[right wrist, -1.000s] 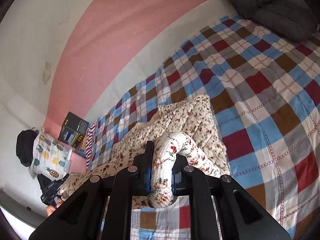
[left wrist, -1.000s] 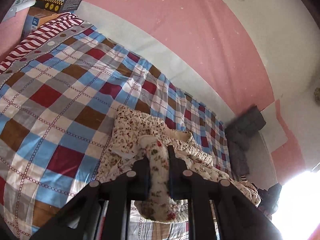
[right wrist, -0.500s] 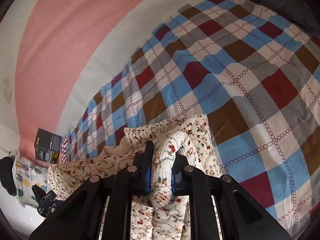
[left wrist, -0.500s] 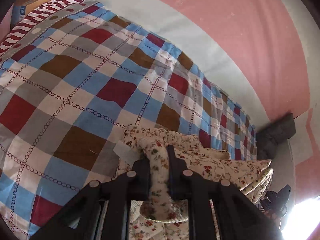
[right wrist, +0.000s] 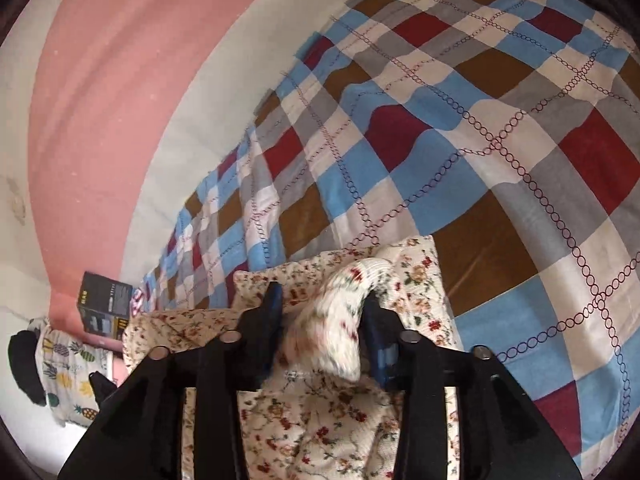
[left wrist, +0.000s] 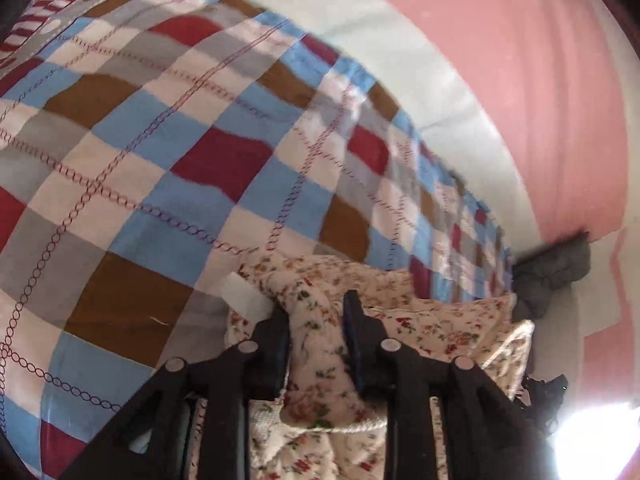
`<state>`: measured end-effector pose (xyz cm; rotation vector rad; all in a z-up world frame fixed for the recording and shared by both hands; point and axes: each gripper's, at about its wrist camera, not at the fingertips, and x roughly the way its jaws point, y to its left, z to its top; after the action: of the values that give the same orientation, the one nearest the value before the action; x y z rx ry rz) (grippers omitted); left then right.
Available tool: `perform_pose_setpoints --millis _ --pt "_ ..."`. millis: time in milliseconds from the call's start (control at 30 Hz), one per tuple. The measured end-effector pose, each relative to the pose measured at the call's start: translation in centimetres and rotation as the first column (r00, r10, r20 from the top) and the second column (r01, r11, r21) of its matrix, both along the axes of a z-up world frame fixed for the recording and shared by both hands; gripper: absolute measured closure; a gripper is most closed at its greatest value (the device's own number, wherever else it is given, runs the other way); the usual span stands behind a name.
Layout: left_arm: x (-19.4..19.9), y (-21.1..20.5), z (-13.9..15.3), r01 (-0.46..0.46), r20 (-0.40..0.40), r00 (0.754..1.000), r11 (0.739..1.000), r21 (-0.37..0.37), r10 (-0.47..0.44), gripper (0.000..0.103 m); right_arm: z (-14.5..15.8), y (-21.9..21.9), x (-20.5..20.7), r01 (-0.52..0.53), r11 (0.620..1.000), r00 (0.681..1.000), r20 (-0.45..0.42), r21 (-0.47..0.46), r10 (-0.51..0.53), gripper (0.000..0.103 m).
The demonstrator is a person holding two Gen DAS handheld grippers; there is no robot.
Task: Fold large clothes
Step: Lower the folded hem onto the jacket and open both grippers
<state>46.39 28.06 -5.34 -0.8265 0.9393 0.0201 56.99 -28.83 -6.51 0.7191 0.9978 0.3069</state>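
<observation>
**Letting go of the fold on the bed**

Pink and white walls run behind a bed (left wrist: 132, 184) spread with a checked cover in blue, red, brown and grey squares, crossed by printed chain lines. On it, toward the near edge, lies the garment (right wrist: 320, 412): thick, soft cloth, cream with small red and green flowers, its surface ribbed or quilted, already doubled into a padded stack with rounded edges.

Both tools have just been opening. The left gripper (left wrist: 316, 316) has its jaws parted, and a rolled hem of the garment lies between them; the right-hand pad stands clear of the cloth, while the left-hand one is just beside it, perhaps brushing. The right gripper (right wrist: 320, 304) is spread wider, with gaps on both sides of the cuff-like roll that bulges up between its fingers.

To my eye the step is the release of a finished fold. Done well, both tools would open fully before they draw back, and pull straight out along their own fingers, so the pads don't snag the cloth and drag the top layer askew. Such bulky stuff springs back, so a light press on the stack may help it stay flat.

Toward the far left corner a red-striped cloth (left wrist: 52, 12) lies, and dark grey cushions (left wrist: 556, 268) sit at the other end. A black box (right wrist: 105, 305) stands past the striped end.
</observation>
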Motion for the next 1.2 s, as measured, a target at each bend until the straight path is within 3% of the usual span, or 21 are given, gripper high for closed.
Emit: perform_pose_setpoints --millis 33,67,200,233,367,433,567,633,667,700,733,800,900,967,1033,1200 --pt "-0.3 0.0 0.8 0.012 0.027 1.000 1.000 -0.002 -0.012 0.065 0.7 -0.1 -0.2 -0.001 1.000 1.000 0.029 0.014 0.000 0.033" --pt "-0.6 -0.1 1.5 0.023 0.049 0.999 1.000 -0.002 -0.023 0.063 1.6 -0.2 -0.4 0.003 1.000 0.998 0.059 0.010 -0.004 0.025" --pt "-1.8 -0.4 3.8 0.045 0.127 0.991 0.999 0.009 -0.045 0.052 4.0 -0.9 -1.5 0.024 0.999 0.989 0.145 -0.026 -0.020 0.025" --pt "-2.3 -0.4 4.2 0.038 0.150 0.988 0.999 0.023 -0.041 0.046 4.2 -0.9 -1.9 0.029 0.998 0.987 0.160 -0.052 -0.020 0.025" --pt "-4.3 0.4 5.9 -0.067 0.245 0.969 0.985 0.158 0.026 0.028 2.8 -0.6 -2.3 -0.002 0.988 0.992 0.123 -0.154 0.021 0.025" --pt "-3.8 0.5 4.9 -0.049 0.201 0.980 0.983 0.180 0.012 0.026 1.5 -0.4 -2.1 -0.030 0.983 0.994 0.095 -0.184 0.048 0.025" --pt "-1.6 -0.7 0.5 0.069 0.023 0.997 0.966 0.249 -0.077 0.027 -1.0 0.1 -1.9 -0.063 0.975 0.996 0.045 -0.215 0.074 0.025" --pt "-0.8 -1.2 -1.8 0.110 -0.052 0.993 0.970 0.218 -0.101 0.029 -1.4 0.6 -1.9 -0.077 0.968 0.995 0.039 -0.238 0.088 0.025" --pt "-0.6 -1.6 -2.7 0.133 -0.077 0.990 0.971 0.198 -0.119 0.035 -1.3 1.0 -1.9 -0.095 0.962 0.993 0.044 -0.255 0.109 0.031" --pt "-0.5 -1.9 -3.1 0.142 -0.070 0.989 0.972 0.189 -0.131 0.062 -1.1 1.5 -2.0 -0.102 0.953 0.990 0.062 -0.285 0.124 0.044" --pt "-0.7 -2.3 -2.9 0.134 -0.047 0.991 0.969 0.209 -0.128 0.073 -0.7 2.0 -2.1 -0.098 0.940 0.989 0.077 -0.326 0.130 0.078" --pt "-1.1 -2.8 -1.5 0.092 0.006 0.995 0.949 0.300 -0.098 0.083 0.6 2.6 -2.4 -0.062 0.917 0.985 0.124 -0.393 0.120 0.085" --pt "-0.7 -2.9 -1.5 0.035 0.027 0.998 0.928 0.371 -0.048 0.083 0.4 2.6 -1.7 -0.018 0.891 0.987 0.134 -0.454 0.089 0.086" --pt "0.1 -2.9 -3.0 0.017 0.001 1.000 0.907 0.420 -0.019 0.083 -1.1 2.4 -0.8 -0.004 0.888 0.992 0.108 -0.459 0.060 0.086" --pt "0.5 -3.2 -4.5 0.007 0.002 1.000 0.891 0.453 -0.008 0.082 -2.9 3.0 -0.4 -0.003 0.858 0.993 0.096 -0.514 0.061 0.086" --pt "0.7 -3.7 -5.7 -0.038 0.047 0.999 0.867 0.497 0.017 0.073 -5.0 2.8 0.2 0.033 0.851 0.993 0.117 -0.525 0.033 0.081"
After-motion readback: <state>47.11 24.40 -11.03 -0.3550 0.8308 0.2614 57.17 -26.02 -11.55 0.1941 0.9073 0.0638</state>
